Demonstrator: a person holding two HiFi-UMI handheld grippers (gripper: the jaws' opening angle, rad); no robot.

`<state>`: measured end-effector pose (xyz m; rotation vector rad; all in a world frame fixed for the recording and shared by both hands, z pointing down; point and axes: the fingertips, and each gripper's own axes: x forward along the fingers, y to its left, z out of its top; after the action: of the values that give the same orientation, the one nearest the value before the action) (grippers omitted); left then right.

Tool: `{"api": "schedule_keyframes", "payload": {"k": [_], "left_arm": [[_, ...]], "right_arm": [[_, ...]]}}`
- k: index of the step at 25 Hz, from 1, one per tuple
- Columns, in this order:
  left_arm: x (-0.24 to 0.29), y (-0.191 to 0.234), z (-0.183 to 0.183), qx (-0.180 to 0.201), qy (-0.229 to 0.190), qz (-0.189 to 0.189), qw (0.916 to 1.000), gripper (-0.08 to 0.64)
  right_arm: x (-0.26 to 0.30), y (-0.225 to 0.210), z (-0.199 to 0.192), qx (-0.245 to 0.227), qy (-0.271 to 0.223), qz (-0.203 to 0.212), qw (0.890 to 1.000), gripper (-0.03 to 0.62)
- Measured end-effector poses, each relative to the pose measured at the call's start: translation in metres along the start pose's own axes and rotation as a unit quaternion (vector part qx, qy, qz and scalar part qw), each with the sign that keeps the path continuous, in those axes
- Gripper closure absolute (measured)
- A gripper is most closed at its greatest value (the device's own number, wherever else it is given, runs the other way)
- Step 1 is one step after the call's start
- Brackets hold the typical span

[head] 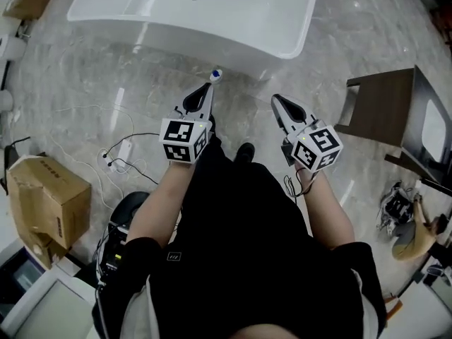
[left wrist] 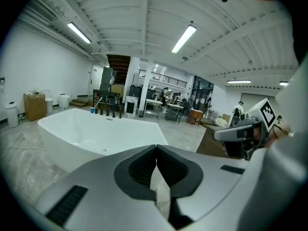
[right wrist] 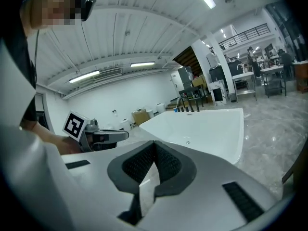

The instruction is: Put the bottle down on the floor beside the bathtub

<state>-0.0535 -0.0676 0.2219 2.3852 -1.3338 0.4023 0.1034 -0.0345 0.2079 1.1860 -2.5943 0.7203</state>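
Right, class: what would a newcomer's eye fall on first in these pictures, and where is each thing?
The large white bathtub fills the top of the head view. Below it the left gripper and right gripper are held out side by side, fingers shut and empty. A small white-and-blue bottle sits on the floor beside the tub, just past the left gripper's tip.

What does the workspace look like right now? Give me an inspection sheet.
Surface: glossy marbled floor.
Job's things: bottle on the floor beside the white bathtub; neither gripper holds it.
Clutter: cardboard box at left; small items at right.
Grippers: left hand-held gripper and right hand-held gripper both shut, empty.
Cables: white cable with power strip on the floor at left.
Surroundings: brown chair at right.
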Motion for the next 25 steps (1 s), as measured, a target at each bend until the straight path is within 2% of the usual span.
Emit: {"api": "schedule_keyframes", "payload": {"k": [4, 8, 13, 18, 22, 25], "left_arm": [[-0.023, -0.031, 0.024, 0.001, -0.014, -0.001, 0.9999, 0.545], [-0.05, -0.05, 0.044, 0.009, -0.024, 0.003, 0.9997, 0.545], [-0.08, -0.059, 0.073, 0.026, -0.036, 0.005, 0.999, 0.545], [-0.101, -0.041, 0.096, 0.043, -0.035, 0.005, 0.9984, 0.545], [-0.113, -0.015, 0.123, 0.067, -0.057, 0.011, 0.9961, 0.545], [-0.131, 0.006, 0.138, 0.077, -0.071, 0.011, 0.9945, 0.545]], "right_arm": [[-0.024, 0.015, 0.015, -0.02, -0.009, 0.015, 1.0, 0.565], [-0.041, 0.038, 0.034, 0.008, -0.037, 0.053, 0.998, 0.565], [-0.045, 0.072, 0.071, -0.015, -0.063, 0.088, 0.994, 0.565], [-0.059, 0.095, 0.107, -0.032, -0.102, 0.101, 0.989, 0.565], [-0.056, 0.104, 0.128, -0.063, -0.114, 0.083, 0.988, 0.565], [-0.045, 0.119, 0.138, -0.056, -0.121, 0.093, 0.987, 0.565]]}}
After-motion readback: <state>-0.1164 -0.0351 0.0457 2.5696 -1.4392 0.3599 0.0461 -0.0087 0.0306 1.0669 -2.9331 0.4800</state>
